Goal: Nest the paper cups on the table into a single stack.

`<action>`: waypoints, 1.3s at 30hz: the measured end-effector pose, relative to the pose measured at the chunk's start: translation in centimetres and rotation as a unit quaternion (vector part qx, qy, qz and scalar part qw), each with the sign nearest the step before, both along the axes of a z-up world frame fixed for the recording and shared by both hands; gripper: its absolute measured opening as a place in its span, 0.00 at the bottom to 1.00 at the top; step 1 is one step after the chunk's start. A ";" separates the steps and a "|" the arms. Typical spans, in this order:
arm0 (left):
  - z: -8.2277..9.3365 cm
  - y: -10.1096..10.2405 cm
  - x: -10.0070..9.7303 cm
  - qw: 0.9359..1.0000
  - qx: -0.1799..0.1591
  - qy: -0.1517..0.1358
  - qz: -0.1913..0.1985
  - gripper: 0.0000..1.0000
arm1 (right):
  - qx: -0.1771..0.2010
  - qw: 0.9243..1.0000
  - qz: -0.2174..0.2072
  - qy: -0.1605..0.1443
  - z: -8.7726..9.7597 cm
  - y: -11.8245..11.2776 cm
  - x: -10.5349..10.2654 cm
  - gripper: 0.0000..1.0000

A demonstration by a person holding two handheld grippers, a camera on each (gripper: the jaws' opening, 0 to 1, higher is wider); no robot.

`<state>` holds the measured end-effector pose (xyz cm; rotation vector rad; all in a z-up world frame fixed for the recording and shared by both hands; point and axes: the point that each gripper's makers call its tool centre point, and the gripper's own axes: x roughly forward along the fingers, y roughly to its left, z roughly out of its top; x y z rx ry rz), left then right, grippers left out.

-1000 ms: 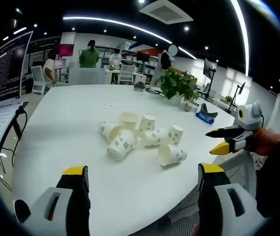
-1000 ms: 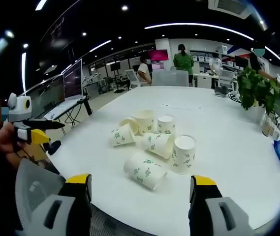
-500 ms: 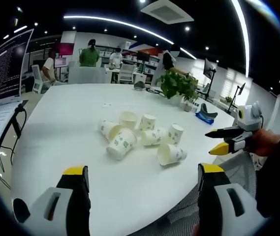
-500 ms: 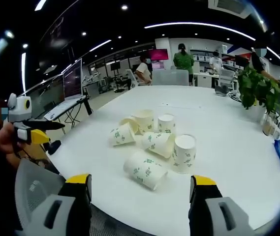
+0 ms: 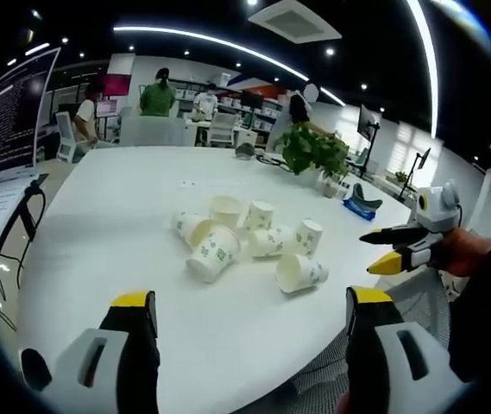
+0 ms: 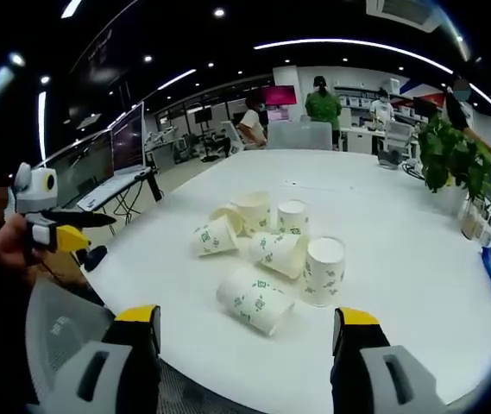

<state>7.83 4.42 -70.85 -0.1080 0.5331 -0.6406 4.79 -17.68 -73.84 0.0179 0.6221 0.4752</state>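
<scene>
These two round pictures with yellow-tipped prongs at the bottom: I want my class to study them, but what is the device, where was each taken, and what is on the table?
A person holds a two-jaw gripper in each hand; a fisheye camera rides on each. The left gripper shows its own jaws open and holding nothing, with the right gripper entering at the side. The right gripper view shows the reverse, with the left gripper at its edge. On the white table lies a loose cluster of paper cups, some upright, some tipped over, none yet held. A potted plant stands further back.
</scene>
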 end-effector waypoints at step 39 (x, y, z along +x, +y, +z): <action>-2.5 -14.6 3.0 0.983 -0.081 0.075 -0.143 0.85 | 0.004 1.000 0.018 -0.010 -0.5 1.0 -0.4 0.83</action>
